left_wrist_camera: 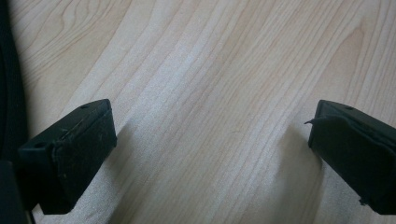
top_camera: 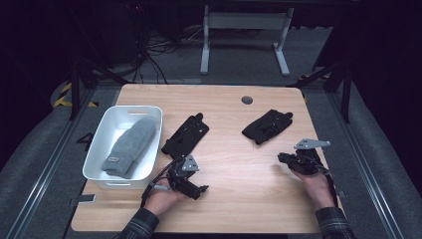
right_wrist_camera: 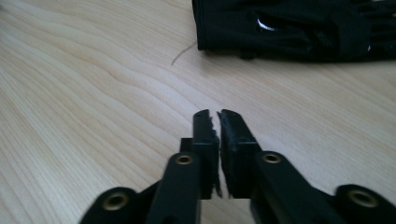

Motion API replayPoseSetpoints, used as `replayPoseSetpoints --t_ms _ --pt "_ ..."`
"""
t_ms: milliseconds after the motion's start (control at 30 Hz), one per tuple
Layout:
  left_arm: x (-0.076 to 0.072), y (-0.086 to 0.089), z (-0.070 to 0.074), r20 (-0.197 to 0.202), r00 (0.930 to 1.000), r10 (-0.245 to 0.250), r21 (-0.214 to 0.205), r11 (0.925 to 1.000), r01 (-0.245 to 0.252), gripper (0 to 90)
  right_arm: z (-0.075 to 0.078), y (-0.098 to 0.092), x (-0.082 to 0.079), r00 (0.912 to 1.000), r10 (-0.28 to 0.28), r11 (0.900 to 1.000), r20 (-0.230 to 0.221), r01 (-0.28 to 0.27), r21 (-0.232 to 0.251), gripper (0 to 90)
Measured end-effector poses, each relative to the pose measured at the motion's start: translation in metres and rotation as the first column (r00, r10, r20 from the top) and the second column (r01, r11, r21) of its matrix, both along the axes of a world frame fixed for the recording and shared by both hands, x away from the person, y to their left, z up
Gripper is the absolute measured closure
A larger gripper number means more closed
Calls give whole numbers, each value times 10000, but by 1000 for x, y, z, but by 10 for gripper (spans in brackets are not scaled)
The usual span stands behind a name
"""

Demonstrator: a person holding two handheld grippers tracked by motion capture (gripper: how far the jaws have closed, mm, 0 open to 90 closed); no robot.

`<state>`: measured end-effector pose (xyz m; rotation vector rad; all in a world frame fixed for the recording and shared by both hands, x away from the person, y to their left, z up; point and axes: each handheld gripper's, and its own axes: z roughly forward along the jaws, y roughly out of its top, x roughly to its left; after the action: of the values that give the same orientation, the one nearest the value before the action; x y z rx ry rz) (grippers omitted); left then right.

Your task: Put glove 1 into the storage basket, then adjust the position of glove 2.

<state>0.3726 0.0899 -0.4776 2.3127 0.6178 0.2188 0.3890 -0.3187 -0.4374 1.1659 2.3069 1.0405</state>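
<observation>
Right gripper view – right gripper (right_wrist_camera: 218, 114) pressed together, empty; left gripper (left_wrist_camera: 210, 135) spread wide.

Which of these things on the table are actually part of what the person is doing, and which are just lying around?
Part of the job, as far as I can judge:
- left black glove
- right black glove
- grey mitten, already in the white bin
- left gripper, open
- right gripper, shut on nothing

Just there:
- table
- round grommet
- loose thread
</observation>
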Motion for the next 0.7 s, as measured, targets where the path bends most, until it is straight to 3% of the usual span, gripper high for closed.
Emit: replayPoseSetpoints --t_ms 300,533,700 --pt "0 -1 0 5 10000 9 -41 10000 -9 11 10 9 15 9997 210 9998 119 -210 61 898" --pt "0 -1 0 -21 10000 29 -49 10000 -30 6 20 23 46 9982 479 9981 373 -493 373 898" --pt "0 -1 0 -26 10000 33 -52 10000 -33 6 19 29 60 9979 466 9981 444 -483 394 898"
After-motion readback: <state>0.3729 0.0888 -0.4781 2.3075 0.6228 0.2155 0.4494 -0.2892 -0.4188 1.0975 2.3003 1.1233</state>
